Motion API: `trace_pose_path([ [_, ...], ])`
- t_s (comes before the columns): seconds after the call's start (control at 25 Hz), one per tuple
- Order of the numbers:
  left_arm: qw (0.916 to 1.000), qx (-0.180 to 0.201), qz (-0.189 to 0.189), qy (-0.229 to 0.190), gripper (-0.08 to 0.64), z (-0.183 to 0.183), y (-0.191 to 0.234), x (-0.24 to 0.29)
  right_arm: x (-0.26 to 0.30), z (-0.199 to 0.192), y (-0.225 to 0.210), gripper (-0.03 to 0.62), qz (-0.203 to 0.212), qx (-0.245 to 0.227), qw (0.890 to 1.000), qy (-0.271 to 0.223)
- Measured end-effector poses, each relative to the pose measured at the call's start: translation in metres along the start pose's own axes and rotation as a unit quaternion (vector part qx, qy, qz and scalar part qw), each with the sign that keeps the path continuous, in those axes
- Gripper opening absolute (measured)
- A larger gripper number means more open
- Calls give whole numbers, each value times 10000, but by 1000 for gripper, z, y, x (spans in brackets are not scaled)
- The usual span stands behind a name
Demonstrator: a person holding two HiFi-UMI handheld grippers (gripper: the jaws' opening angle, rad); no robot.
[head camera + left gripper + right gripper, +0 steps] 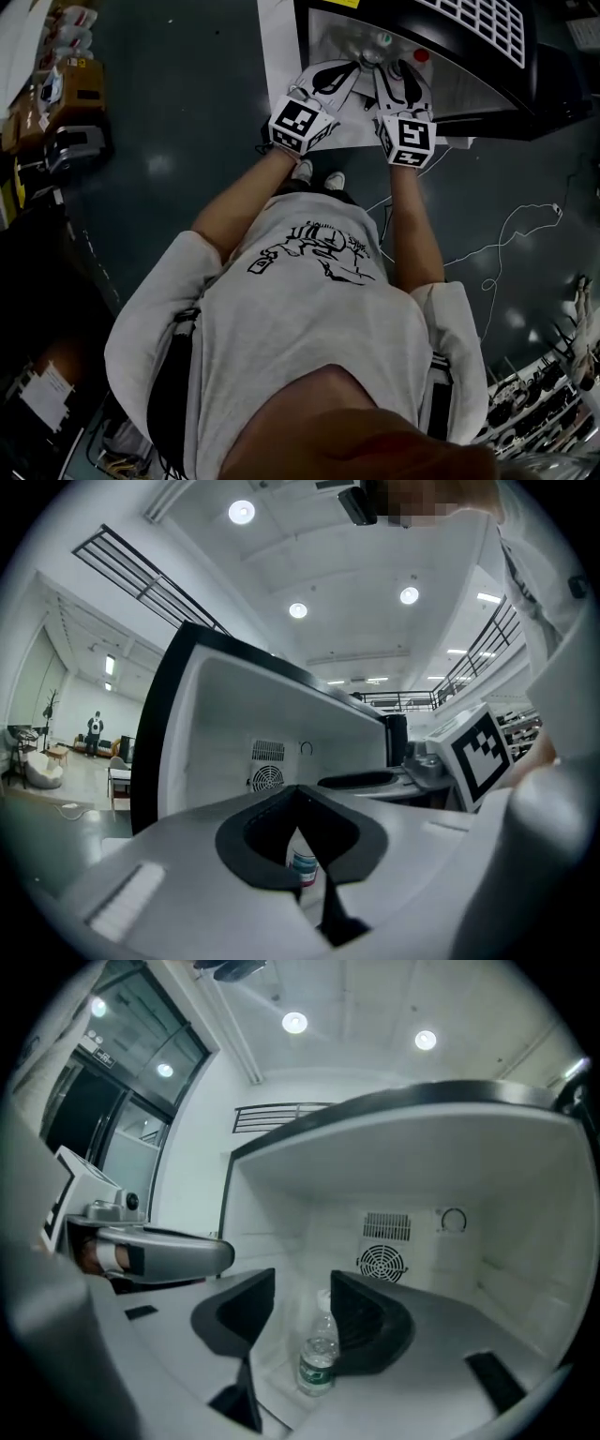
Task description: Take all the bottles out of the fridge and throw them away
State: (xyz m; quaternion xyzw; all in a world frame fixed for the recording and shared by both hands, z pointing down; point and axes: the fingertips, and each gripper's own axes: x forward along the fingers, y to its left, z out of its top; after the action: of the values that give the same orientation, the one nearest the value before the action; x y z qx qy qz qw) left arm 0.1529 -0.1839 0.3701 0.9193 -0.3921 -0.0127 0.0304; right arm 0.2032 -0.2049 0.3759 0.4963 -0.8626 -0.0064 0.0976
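1. Black-cased, white-lined small fridge (511, 89), open towards the person, with both grippers reaching in; holds at least two bottles on its floor.
2. Right gripper (302, 1283), jaws well apart, gripping nothing; the nearer one to the target.
3. Left gripper (300, 794), jaw tips together, empty.
4. Clear plastic bottle with green label (319, 1358), upright, straight ahead between the right jaws, just beside one pad.
5. Blue-labelled clear bottle (302, 862), upright beyond the left jaws.

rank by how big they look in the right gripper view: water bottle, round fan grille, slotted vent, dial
1. water bottle (nearest the camera, which inflates it)
2. round fan grille
3. slotted vent
4. dial
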Motion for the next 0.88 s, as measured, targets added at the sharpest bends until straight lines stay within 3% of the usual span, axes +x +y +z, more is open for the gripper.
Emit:
trace_pose_path([
  [0.52, 9981, -99, 603, 121, 9, -26, 42, 39, 75, -35, -27, 201, -390, 93, 9987, 300],
  [0.8, 9962, -228, 766, 340, 9, -39, 57, 48, 96, -47, -34, 199, -537, 180, 9973, 458],
  [0.88, 9962, -269, 748, 366, 9, -40, 57, 48, 96, -47, -35, 158, -565, 195, 9972, 444],
])
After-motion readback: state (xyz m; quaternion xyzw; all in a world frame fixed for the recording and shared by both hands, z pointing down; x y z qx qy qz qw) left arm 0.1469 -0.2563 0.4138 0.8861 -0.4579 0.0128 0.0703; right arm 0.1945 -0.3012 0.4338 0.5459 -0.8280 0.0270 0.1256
